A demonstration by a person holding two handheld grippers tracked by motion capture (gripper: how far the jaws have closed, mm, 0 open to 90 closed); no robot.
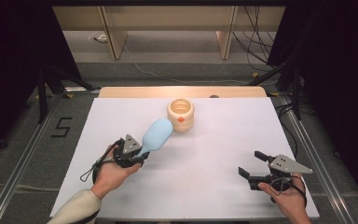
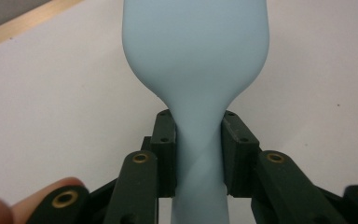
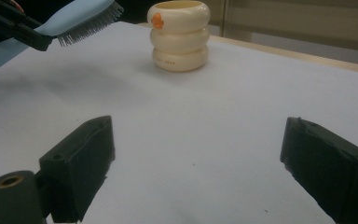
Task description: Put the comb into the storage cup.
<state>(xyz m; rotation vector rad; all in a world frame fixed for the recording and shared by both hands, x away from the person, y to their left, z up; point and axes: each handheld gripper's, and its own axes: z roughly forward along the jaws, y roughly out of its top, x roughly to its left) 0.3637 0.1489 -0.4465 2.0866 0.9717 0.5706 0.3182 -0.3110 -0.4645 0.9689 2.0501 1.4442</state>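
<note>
Left gripper [image 1: 139,154] fingers clamp the pale blue plastic hairbrush [image 1: 156,135] by its handle, raised near the cream ribbed ceramic cup [image 1: 181,114]; right gripper [image 1: 251,167] released. Next, judged: lower brush into cup.

A black number 5 [image 1: 62,126] sits marked on the grey floor [image 1: 23,154] to the left of the table. On the cream ringed cup [image 3: 180,35], small lettering runs along the lowest ring, too tiny to read, and an orange mark sits near the rim, not legible as text.
</note>
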